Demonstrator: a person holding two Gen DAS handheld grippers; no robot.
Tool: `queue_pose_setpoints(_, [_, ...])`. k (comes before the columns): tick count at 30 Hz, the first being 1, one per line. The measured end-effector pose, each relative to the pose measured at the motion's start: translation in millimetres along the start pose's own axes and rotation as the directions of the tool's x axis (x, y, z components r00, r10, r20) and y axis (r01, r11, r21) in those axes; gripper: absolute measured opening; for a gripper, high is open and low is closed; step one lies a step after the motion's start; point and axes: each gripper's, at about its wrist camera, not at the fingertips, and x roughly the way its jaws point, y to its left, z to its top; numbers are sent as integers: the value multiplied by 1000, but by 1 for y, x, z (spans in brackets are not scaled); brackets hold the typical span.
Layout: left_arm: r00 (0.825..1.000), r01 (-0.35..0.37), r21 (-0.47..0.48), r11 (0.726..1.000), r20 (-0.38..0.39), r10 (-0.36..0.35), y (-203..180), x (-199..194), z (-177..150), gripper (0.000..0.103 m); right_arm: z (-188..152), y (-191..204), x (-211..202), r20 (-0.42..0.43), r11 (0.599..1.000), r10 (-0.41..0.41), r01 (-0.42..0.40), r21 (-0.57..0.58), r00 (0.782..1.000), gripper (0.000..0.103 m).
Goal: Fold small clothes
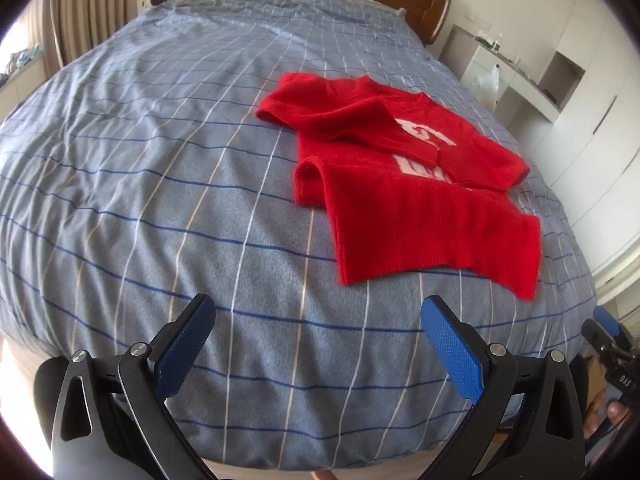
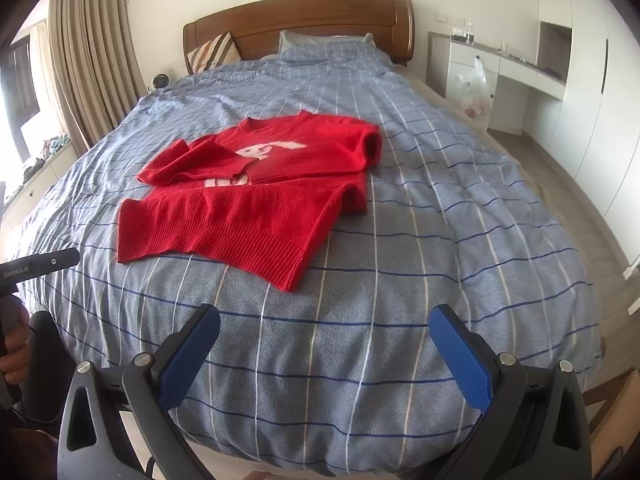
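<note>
A small red knit sweater point(image 1: 404, 184) with a white print lies on the blue checked bedcover point(image 1: 160, 184), its sleeves folded in over the chest and its ribbed hem nearest me. In the right wrist view the same sweater point(image 2: 248, 196) sits left of centre. My left gripper point(image 1: 318, 316) hovers open above the foot of the bed, short of the hem and to its left, holding nothing. My right gripper point(image 2: 324, 328) is also open and empty, below and right of the hem corner. The other gripper point(image 1: 608, 336) shows at the right edge of the left wrist view.
A wooden headboard point(image 2: 304, 20) with pillows is at the far end. Beige curtains point(image 2: 88, 52) hang on the left. A white desk and cupboards point(image 2: 516, 76) with a plastic bag point(image 2: 474, 88) line the right wall. A hand point(image 2: 14, 344) holds the left tool.
</note>
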Motion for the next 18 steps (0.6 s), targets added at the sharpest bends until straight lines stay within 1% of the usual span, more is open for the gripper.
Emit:
queue_pose_setpoints(2, [1000, 23, 7, 1000, -14, -23, -1, 22, 10, 102, 4, -9, 25, -25, 996, 87, -86, 36, 996, 103])
queue_pose_setpoints(3, [999, 41, 13, 999, -19, -41, -4, 32, 14, 100, 6, -12, 38, -34, 988, 140, -138, 65, 990, 103])
queue_pose_setpoints(4, [998, 52, 18, 998, -21, -52, -8, 40, 18, 94, 9, -15, 53, -46, 977, 194, -189, 99, 980, 102])
queue_pose_setpoints(5, [998, 63, 23, 998, -25, -63, -12, 47, 22, 89, 12, -17, 67, -57, 963, 242, -233, 137, 969, 100])
queue_pose_setpoints(6, [997, 72, 29, 997, -34, -71, -15, 54, 25, 75, 15, -18, 81, -60, 948, 283, -270, 170, 957, 94])
queue_pose_setpoints(7, [996, 78, 32, 996, -49, -77, -17, 62, 28, 57, 18, -18, 94, -56, 931, 326, -310, 194, 944, 89])
queue_pose_setpoints(8, [994, 85, 29, 996, -67, -83, -18, 69, 30, 42, 19, -17, 106, -62, 920, 350, -330, 209, 935, 72])
queue_pose_setpoints(9, [992, 92, 21, 996, -86, -90, -18, 76, 30, 1, 20, -16, 117, -76, 919, 347, -324, 223, 935, 32])
queue_pose_setpoints(10, [989, 106, 0, 994, -102, -106, -14, 77, 29, 3, 20, -16, 126, -92, 919, 344, -314, 239, 935, 6])
queue_pose_setpoints(12, [987, 131, -27, 991, -91, -133, -4, 60, 27, 2, 21, -22, 127, -107, 903, 360, -317, 290, 927, 4])
queue_pose_setpoints(13, [985, 150, -19, 989, -88, -151, 0, 46, 24, 2, 22, -26, 116, -97, 896, 373, -331, 297, 923, 4])
queue_pose_setpoints(14, [981, 171, -9, 985, -92, -171, 4, 31, 20, 2, 24, -30, 102, -94, 898, 376, -338, 281, 922, 4])
queue_pose_setpoints(16, [972, 206, 20, 978, -123, -202, 11, 5, 8, 2, 22, -37, 71, -113, 896, 399, -361, 260, 910, 4])
queue_pose_setpoints(17, [967, 218, 40, 975, -145, -210, 12, -5, -1, 2, 19, -43, 58, -136, 893, 411, -368, 259, 901, 4])
queue_pose_setpoints(18, [964, 218, 69, 973, -170, -204, 11, -12, -11, 2, 15, -46, 48, -164, 892, 418, -370, 259, 893, 4])
